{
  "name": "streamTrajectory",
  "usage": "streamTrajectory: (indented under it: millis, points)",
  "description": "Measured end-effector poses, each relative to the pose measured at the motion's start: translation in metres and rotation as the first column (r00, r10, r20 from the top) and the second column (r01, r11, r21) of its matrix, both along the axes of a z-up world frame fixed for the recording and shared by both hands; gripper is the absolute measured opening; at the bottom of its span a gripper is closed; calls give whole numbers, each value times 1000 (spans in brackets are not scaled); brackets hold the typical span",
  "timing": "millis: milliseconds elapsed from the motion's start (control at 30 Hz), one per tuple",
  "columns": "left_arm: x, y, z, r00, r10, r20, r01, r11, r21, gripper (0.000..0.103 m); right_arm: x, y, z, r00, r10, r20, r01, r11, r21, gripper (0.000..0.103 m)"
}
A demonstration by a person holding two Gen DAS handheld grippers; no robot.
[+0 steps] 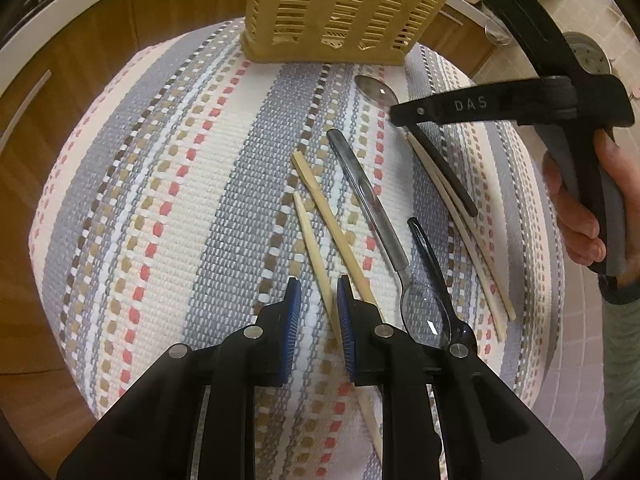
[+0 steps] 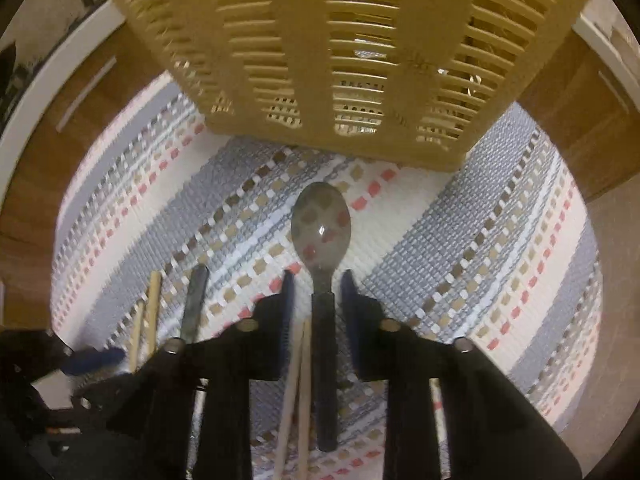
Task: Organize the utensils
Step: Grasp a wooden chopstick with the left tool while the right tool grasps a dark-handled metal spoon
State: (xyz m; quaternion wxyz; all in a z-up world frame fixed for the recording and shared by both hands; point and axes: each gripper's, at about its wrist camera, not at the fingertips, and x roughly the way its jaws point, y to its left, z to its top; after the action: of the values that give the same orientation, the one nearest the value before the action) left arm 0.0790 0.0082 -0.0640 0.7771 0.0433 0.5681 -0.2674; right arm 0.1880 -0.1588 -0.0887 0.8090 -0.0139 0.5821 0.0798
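A tan slotted utensil basket stands at the far edge of a striped woven mat; it also fills the top of the right wrist view. My left gripper is open, its jaws on either side of a wooden chopstick. A second chopstick, a clear spoon with a grey handle and a black-handled spoon lie beside it. My right gripper is open over a clear spoon with a dark handle, with two pale chopsticks beneath it.
Wooden cabinet fronts lie beyond the mat. The right gripper's black body marked DAS hangs over the mat's right side, held by a hand. Another pair of chopsticks lies under it. Tiled floor is at right.
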Motion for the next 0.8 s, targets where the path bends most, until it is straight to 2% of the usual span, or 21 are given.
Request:
streamTrajectory:
  millis: [333,500,600,667,800]
  points:
    - [-8,-27,0,999,-5,42,1,995,103,18,-23,-34,1,999,-33,14,33,999,0,10]
    - [-7,-28,-1,999,-6,41,2,995,97,23,-47,-55,-2,1000,-24,-15,24,1000,-6,10]
    - [-8,-31,0,999,2,46,-7,995,104,23,-56,-64,-3,999,-31,-16,31,999,-14,10]
    - [-8,-31,-1,998,9,59,-16,993,118,20,-64,-74,-7,999,-37,-24,38,999,2,10]
    - [-12,-36,-2,994,35,107,-51,987,152,6,-72,-81,-8,999,-38,-9,38,999,9,10]
